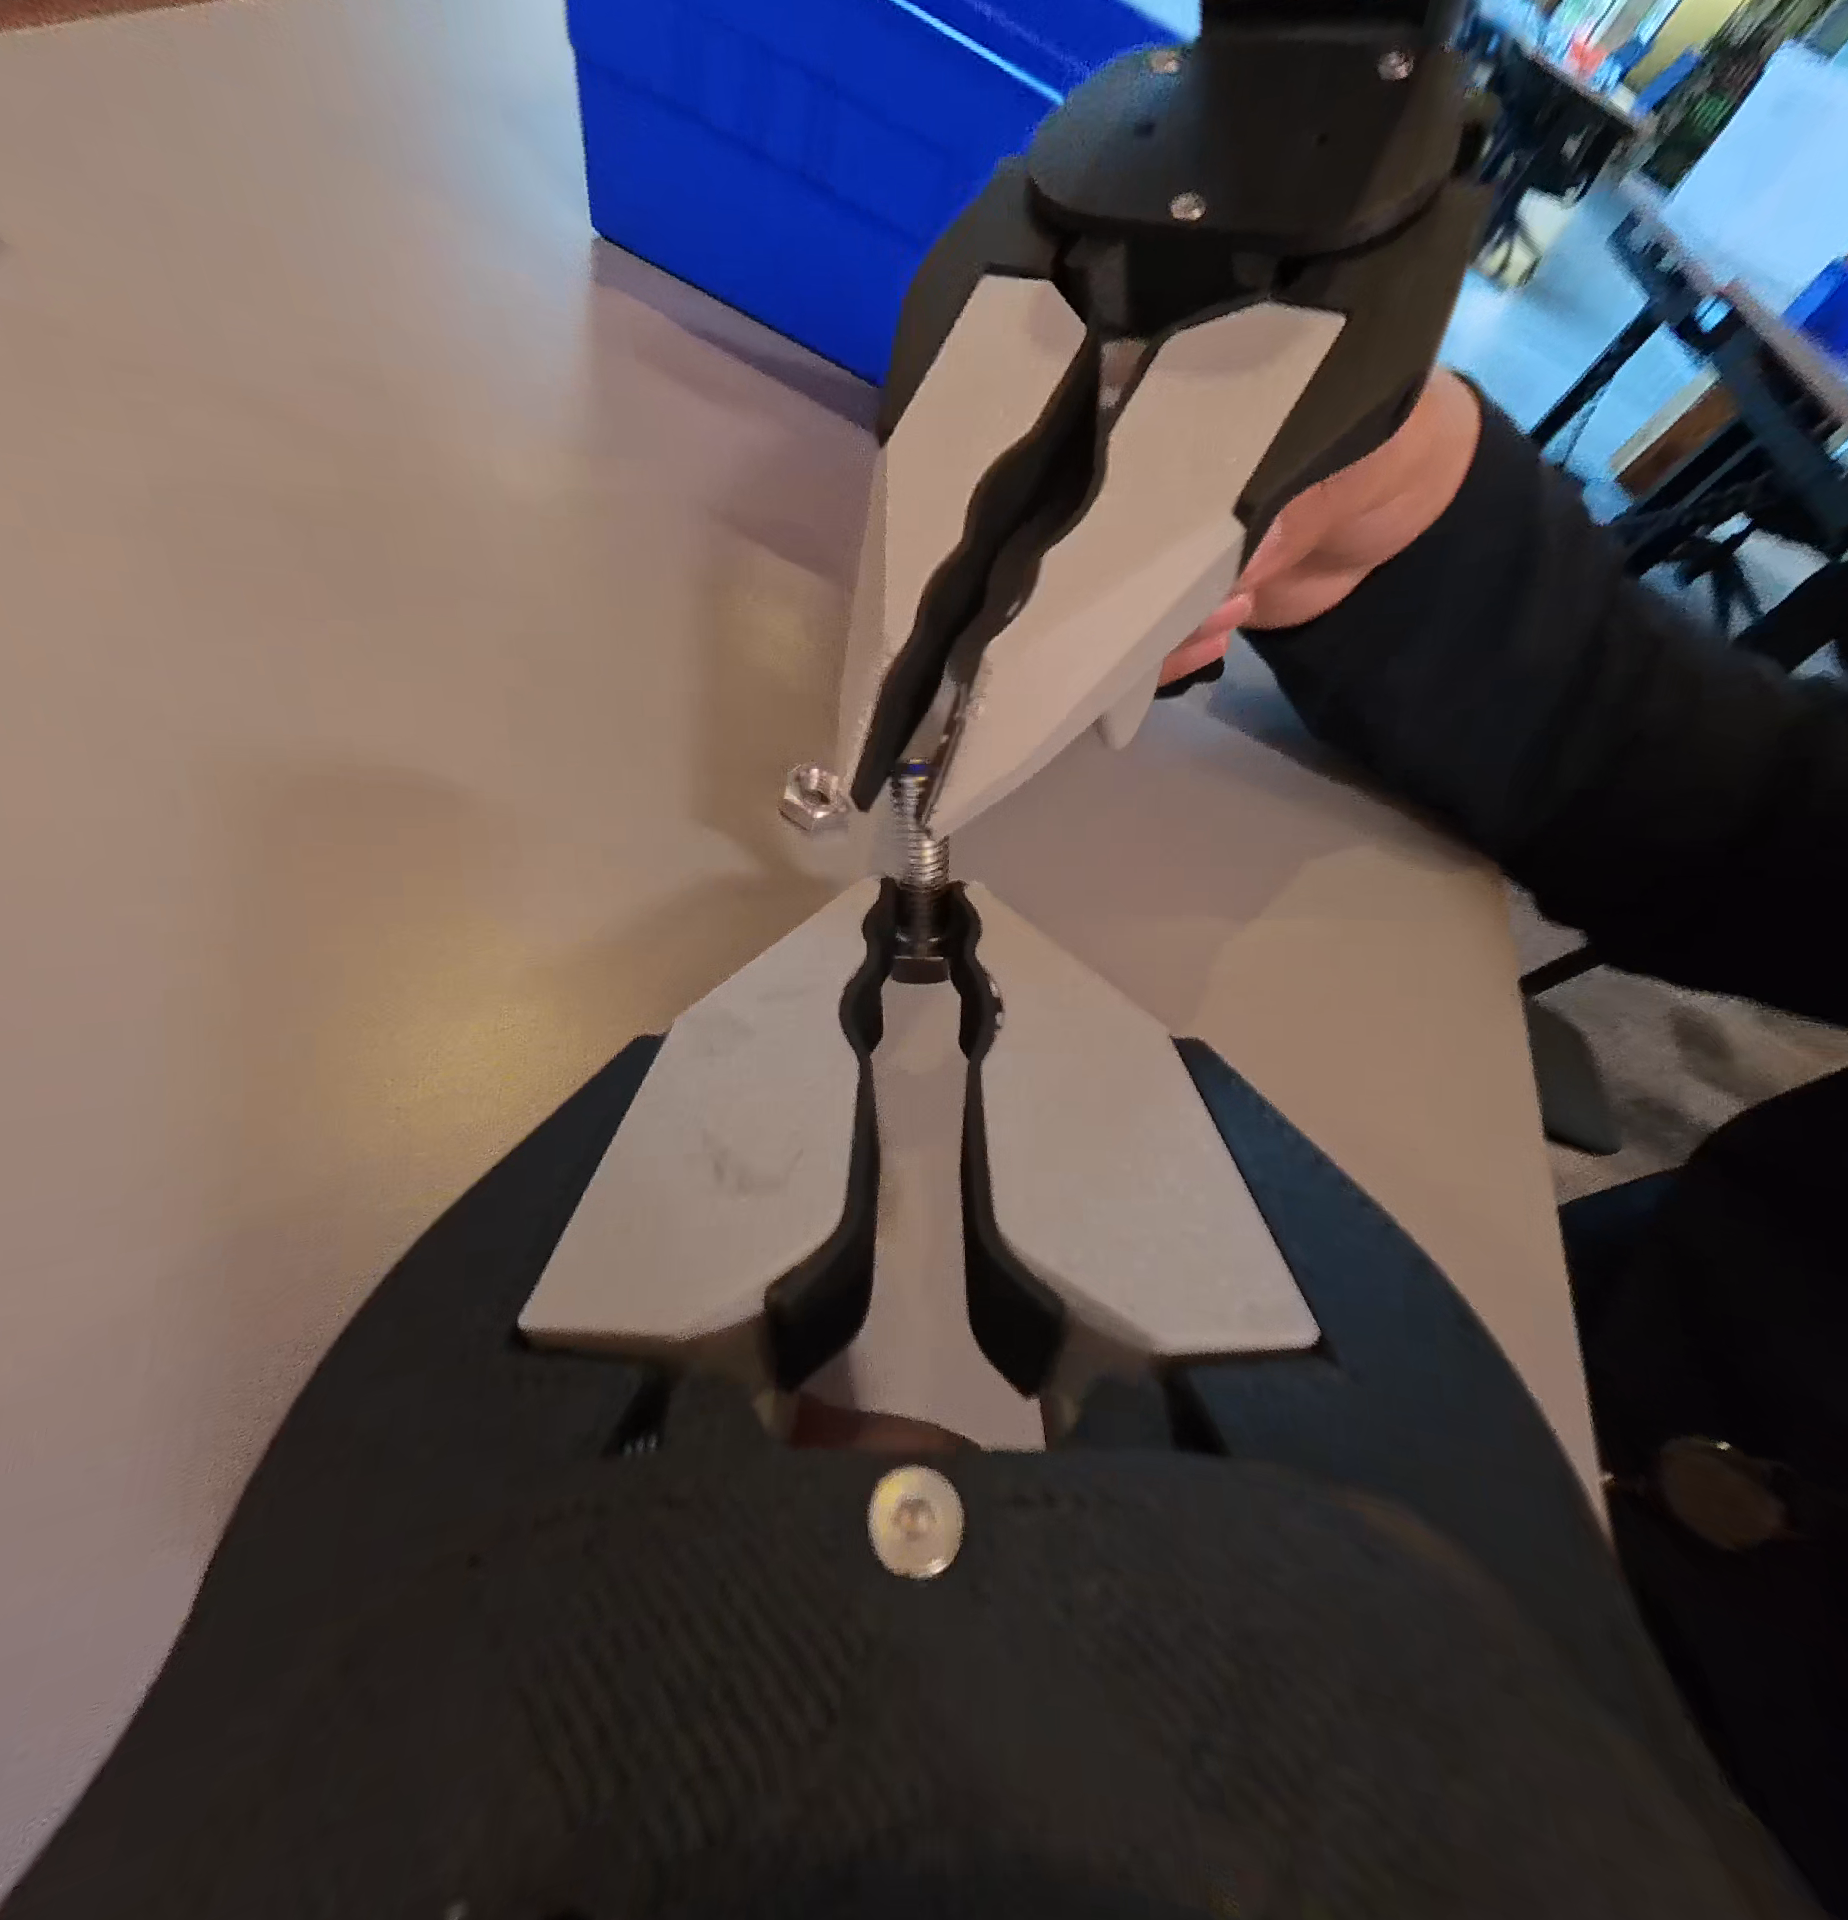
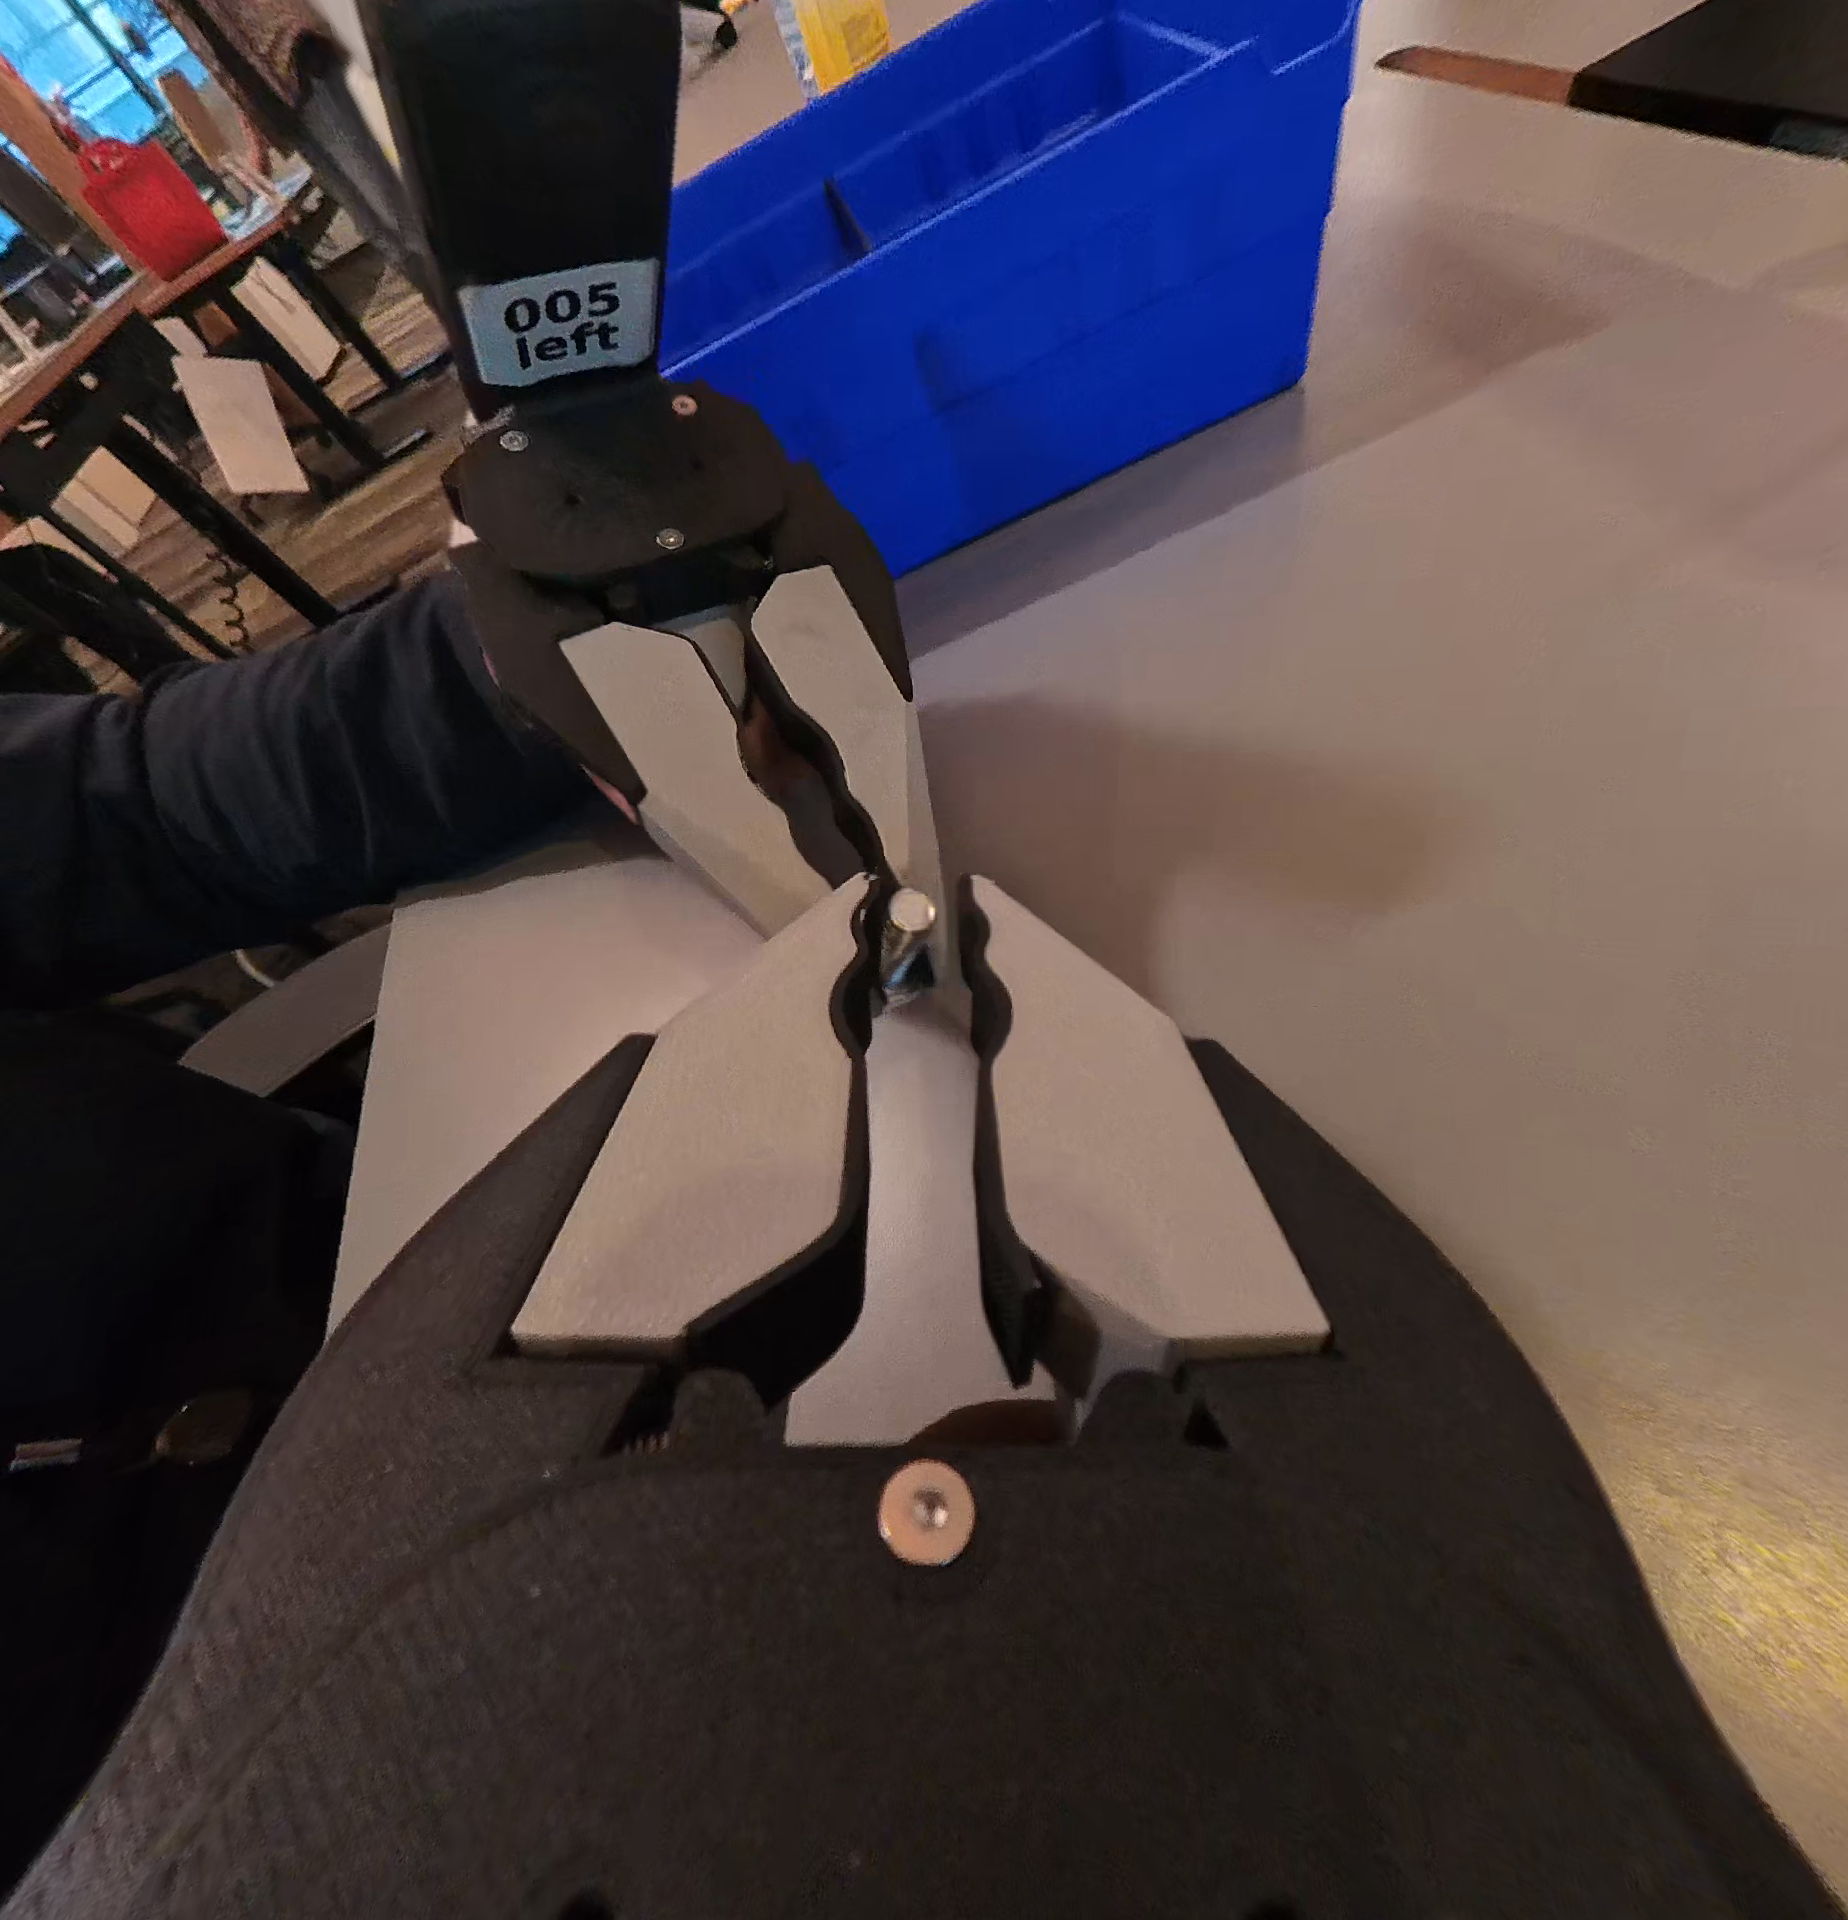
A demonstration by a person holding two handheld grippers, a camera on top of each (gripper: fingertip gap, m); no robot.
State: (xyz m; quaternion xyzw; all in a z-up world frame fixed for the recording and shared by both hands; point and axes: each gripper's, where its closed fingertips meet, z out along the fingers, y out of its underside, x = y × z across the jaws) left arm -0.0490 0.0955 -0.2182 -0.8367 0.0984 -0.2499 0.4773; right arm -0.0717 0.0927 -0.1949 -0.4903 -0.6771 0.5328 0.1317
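A silver threaded bolt [image 1: 922, 847] is held between both grippers just above the grey table [image 1: 328, 623]. My left gripper [image 1: 920, 904] is shut on its dark lower end. My right gripper [image 1: 904, 795] comes down from above and is shut on the threaded upper end, where a bit of blue shows. In the right wrist view the bolt [image 2: 909, 920] stands between my right gripper's [image 2: 912, 904] fingertips, its round end facing the camera, and the left gripper [image 2: 884, 883] reaches in from behind. A loose silver nut [image 1: 814, 800] lies on the table just left of the right gripper's tips.
A blue plastic bin [image 2: 1055, 312] with dividers stands on the table behind the grippers; it also shows in the left wrist view [image 1: 795, 156]. A person's hand [image 1: 1346, 520] and dark sleeves [image 2: 224, 790] hold the grippers. The table edge [image 1: 1522, 1039] runs close by, with other tables beyond. My left and right fingertips are right by each other.
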